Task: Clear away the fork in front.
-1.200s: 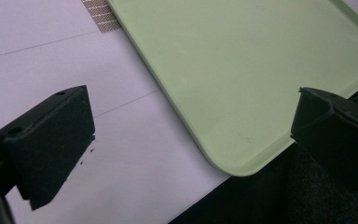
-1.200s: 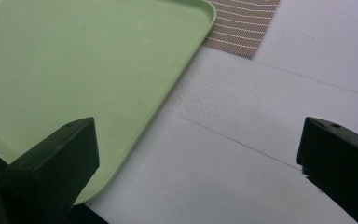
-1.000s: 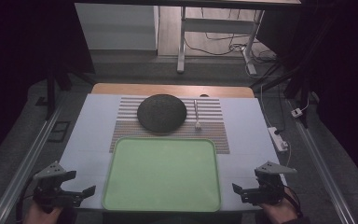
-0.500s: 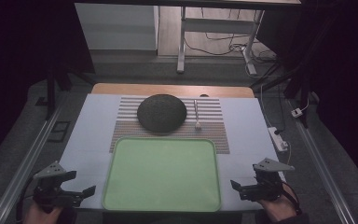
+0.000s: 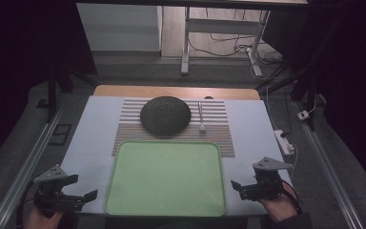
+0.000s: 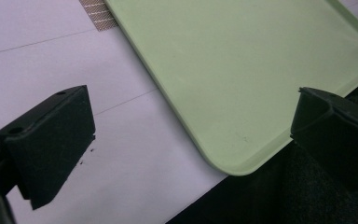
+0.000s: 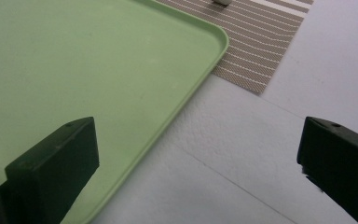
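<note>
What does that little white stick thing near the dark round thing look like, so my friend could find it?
Start at the big green tray near the person, then look past its far edge to the striped mat. A dark round dome sits on the mat, and just right of it lies the utensil. It is the only thin, pale thing there, a slim handle with a small blocky end nearest the tray.

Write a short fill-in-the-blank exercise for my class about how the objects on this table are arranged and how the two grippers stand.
1. The tray is coloured ____.
2. The dark round object lies on the ____ mat.
3. The left gripper and right gripper both have their jaws ____.
4. The small white utensil lies to the ____ of the dark round object.

Missing words: green; striped; open; right
</note>
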Action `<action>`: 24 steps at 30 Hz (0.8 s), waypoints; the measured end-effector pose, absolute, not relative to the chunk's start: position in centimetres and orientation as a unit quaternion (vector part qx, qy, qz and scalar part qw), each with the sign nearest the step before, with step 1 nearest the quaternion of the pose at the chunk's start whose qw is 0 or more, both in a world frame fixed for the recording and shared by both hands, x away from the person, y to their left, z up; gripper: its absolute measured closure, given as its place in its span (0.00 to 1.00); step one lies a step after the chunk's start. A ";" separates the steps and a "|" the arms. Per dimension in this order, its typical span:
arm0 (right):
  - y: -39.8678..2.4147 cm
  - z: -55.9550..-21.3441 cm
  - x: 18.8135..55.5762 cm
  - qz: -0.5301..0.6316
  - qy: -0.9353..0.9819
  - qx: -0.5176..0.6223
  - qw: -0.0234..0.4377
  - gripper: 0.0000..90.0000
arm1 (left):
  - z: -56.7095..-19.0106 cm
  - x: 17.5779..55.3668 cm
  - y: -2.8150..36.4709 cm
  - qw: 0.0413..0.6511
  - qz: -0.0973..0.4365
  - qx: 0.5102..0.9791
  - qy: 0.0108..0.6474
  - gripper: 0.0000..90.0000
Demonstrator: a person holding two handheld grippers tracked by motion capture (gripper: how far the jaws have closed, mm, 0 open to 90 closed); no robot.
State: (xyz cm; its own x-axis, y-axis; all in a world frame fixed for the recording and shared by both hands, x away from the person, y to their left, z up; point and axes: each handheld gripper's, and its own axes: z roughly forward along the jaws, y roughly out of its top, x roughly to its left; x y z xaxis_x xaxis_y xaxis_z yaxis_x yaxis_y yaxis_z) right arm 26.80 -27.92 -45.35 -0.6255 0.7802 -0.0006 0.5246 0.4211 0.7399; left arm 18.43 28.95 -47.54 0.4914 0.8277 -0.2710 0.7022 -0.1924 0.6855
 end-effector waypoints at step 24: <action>-24.5 -46.1 31.1 0.343 0.850 0.364 0.168 0.00 | -47.6 18.5 29.0 0.394 0.075 0.768 0.498 0.00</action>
